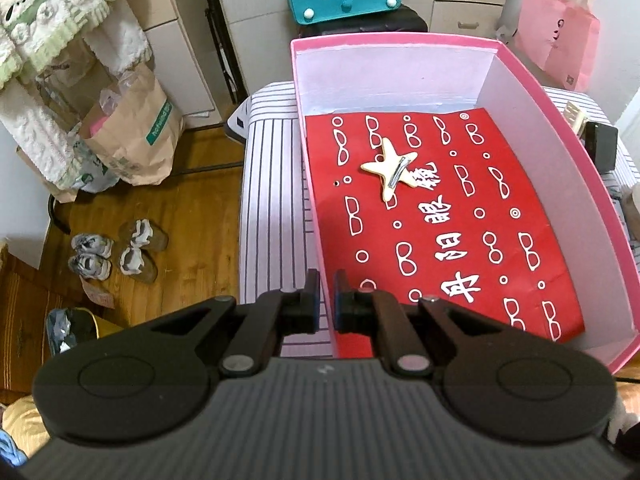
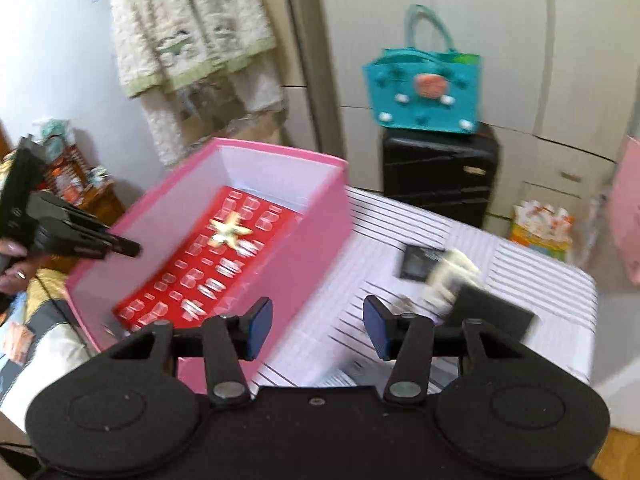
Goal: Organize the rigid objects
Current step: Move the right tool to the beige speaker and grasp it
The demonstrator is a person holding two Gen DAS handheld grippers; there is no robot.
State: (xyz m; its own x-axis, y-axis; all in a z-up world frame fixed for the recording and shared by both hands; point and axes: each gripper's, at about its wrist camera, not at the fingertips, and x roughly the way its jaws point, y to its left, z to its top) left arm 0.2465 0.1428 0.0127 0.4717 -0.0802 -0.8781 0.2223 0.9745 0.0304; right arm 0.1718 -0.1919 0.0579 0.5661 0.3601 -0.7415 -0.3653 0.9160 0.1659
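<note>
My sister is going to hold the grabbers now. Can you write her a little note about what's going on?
Left gripper: jaws nearly closed on the pink box's near-left wall.
Right gripper: open, empty, above the striped table.
Done: star-shaped hair clip lies in the box on the red paper.
Left: black items and a cream-coloured piece, blurred, wait on the table right of the box.

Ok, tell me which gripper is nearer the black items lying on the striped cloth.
Right. The right gripper hangs open just short of the black items on the striped cloth; the left gripper sits across the pink box, at its near-left wall.
</note>
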